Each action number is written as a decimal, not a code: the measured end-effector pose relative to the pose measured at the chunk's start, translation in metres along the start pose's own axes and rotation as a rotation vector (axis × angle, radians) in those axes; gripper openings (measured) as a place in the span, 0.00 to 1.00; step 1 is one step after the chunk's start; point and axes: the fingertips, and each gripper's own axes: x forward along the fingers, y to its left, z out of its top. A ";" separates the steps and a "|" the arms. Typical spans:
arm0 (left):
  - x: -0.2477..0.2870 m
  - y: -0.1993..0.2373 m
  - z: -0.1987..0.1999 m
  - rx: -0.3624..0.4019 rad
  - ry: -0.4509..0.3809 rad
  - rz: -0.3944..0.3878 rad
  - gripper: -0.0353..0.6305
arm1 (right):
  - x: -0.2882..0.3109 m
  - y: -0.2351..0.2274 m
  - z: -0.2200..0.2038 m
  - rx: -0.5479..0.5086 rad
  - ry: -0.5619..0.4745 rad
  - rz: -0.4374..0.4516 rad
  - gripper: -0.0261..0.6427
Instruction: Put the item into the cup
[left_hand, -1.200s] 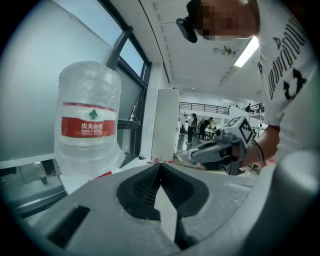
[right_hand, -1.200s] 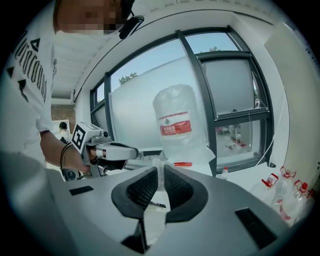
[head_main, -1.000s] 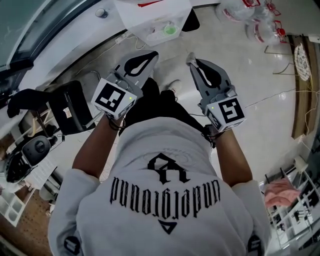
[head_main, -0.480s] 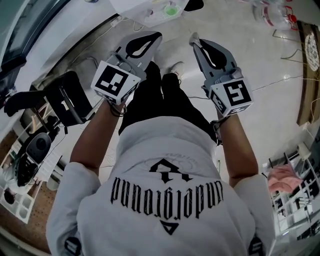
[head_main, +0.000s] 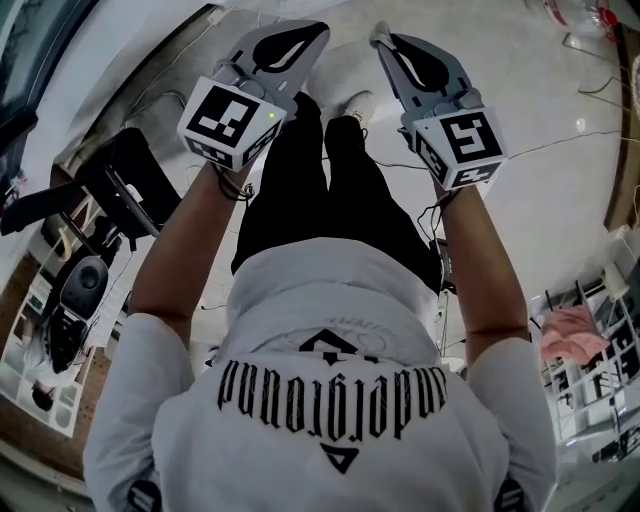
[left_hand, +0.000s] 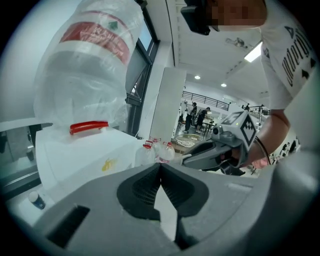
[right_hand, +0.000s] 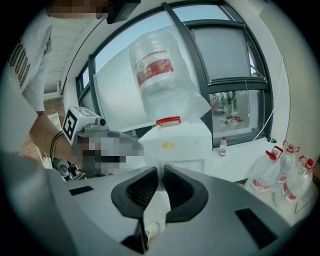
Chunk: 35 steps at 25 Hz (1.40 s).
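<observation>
No cup shows in any view. In the head view my left gripper (head_main: 318, 30) and right gripper (head_main: 380, 36) are held side by side in front of my body, over my legs and the pale floor. In the left gripper view my left gripper (left_hand: 160, 167) has its pads meeting at the tips, with nothing between them. In the right gripper view my right gripper (right_hand: 161, 172) has its jaws almost together, and a small pale item (right_hand: 160, 166) seems pinched at the tips. I cannot tell what it is.
A big clear water bottle (right_hand: 160, 70) stands upside down on a white box with a red handle (left_hand: 89, 127) ahead. Several jugs (right_hand: 280, 175) stand at the right. A black chair (head_main: 130, 190) is at my left, wire shelves with a pink cloth (head_main: 572, 330) at my right.
Both hands have sunk together, still side by side. The head view has tipped further down, so the white table with the green thing has slid out at the top.
</observation>
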 end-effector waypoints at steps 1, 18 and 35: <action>0.005 0.003 -0.006 -0.001 0.006 0.001 0.08 | 0.005 -0.004 -0.006 0.007 0.005 -0.003 0.10; 0.079 0.063 -0.098 -0.028 0.045 0.102 0.08 | 0.089 -0.060 -0.082 0.006 0.057 -0.010 0.10; 0.130 0.099 -0.185 -0.125 0.068 0.180 0.07 | 0.184 -0.114 -0.144 0.027 0.101 -0.012 0.10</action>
